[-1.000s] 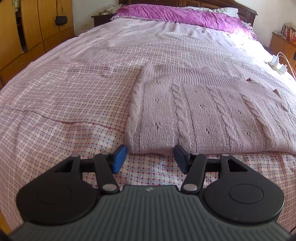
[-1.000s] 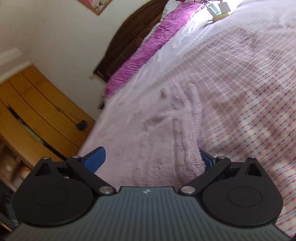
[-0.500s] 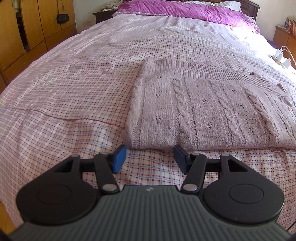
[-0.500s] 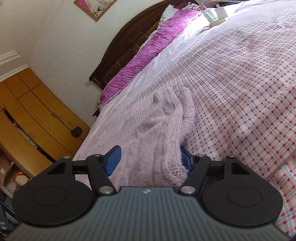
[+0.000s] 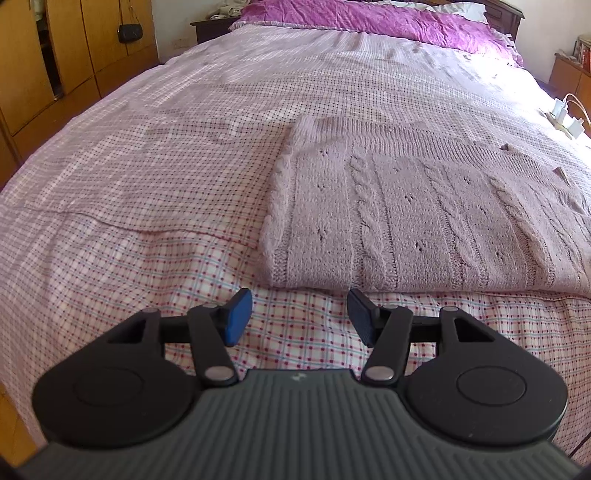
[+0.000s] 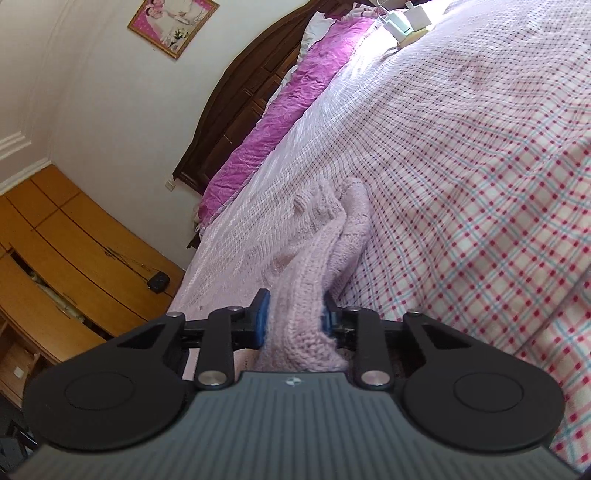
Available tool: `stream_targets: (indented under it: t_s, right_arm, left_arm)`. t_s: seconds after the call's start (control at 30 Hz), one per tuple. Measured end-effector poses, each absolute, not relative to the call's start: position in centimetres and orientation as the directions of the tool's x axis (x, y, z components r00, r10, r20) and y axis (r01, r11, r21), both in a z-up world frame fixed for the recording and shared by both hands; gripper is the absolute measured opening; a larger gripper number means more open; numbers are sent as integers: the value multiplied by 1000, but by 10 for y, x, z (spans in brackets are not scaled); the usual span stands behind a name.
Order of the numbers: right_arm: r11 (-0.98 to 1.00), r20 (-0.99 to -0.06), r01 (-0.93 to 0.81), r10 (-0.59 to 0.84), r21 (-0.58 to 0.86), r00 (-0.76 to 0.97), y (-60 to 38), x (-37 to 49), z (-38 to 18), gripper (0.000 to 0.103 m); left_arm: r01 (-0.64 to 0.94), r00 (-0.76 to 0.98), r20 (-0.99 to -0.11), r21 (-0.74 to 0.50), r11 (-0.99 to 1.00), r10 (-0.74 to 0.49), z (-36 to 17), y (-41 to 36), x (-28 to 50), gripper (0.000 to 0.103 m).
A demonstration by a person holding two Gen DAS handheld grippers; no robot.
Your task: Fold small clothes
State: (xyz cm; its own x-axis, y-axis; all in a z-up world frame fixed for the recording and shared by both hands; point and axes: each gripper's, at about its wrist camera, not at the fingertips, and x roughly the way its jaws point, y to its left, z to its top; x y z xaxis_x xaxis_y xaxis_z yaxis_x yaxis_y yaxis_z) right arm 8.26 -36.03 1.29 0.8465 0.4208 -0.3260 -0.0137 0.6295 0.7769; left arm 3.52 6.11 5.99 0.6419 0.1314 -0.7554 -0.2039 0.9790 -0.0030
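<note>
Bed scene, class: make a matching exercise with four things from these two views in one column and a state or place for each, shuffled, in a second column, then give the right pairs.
Column one:
1. left claw
2. right claw
3. sweater
4. purple pillow

Column two:
A. at the head of the bed
B. open, holding nothing
C. lying on the checked bedspread
D. shut on knitted fabric

Pairs: 1-B, 2-D, 3-C, 4-A

Bare bedspread left of the sweater gives free passage; chargers crowd its right edge
</note>
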Motion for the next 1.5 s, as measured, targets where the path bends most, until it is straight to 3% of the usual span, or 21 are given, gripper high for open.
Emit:
stream_targets:
  t_s: [0.57,0.97,1.37,1.5]
  right_arm:
    - [609,-207,-187,516,771,831,-326,89,72,26]
    - [610,-149,-332,602,720,784,-245,86,139,23]
    - [597,-195,-456,722,659,663,-99,115,171,21]
    - [609,-263,-492,754,622,602,-48,117,159,21]
  left_arm:
    - [-225,663,-738,-30,974,130,76,81,31,59]
    - [-239,697,-706,-59,969,129,87,114,23,59]
    - [-312,733,-658,-95,945,175,101,170,9,59]
    - [-334,725,-664,-108,936,183,97,187,4,59]
